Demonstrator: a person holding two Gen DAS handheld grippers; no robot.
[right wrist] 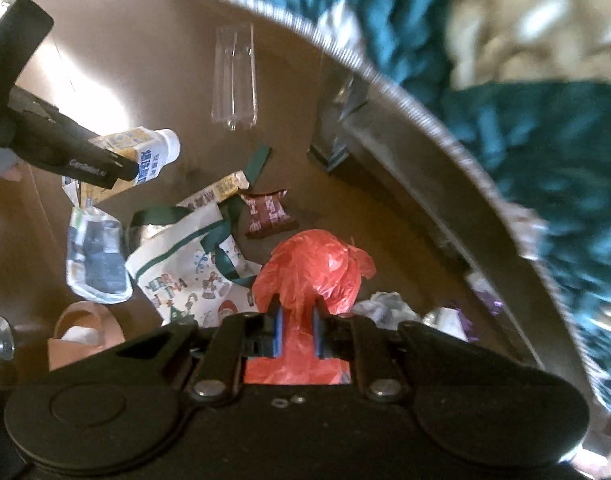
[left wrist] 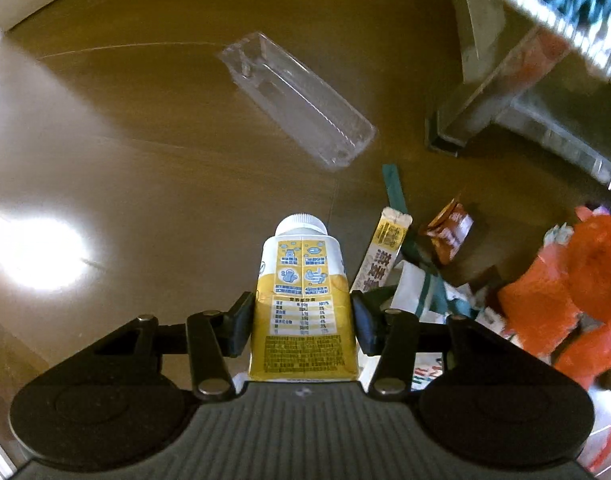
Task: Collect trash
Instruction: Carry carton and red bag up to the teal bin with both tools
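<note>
Left gripper (left wrist: 303,322) jaws pinch the yellow drink carton (left wrist: 301,304) above the floor (left wrist: 145,140), right gripper (right wrist: 296,330) jaws clamp the orange plastic bag (right wrist: 309,268), whose mouth looks bunched shut, so dropping it in might miss.

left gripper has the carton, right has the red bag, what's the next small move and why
Probably swing the left gripper rightward and carry the yellow carton over to the red bag. The carton is clamped and off the floor, and the right gripper is shut on the bag, though the bag's mouth doesn't look open.
</note>
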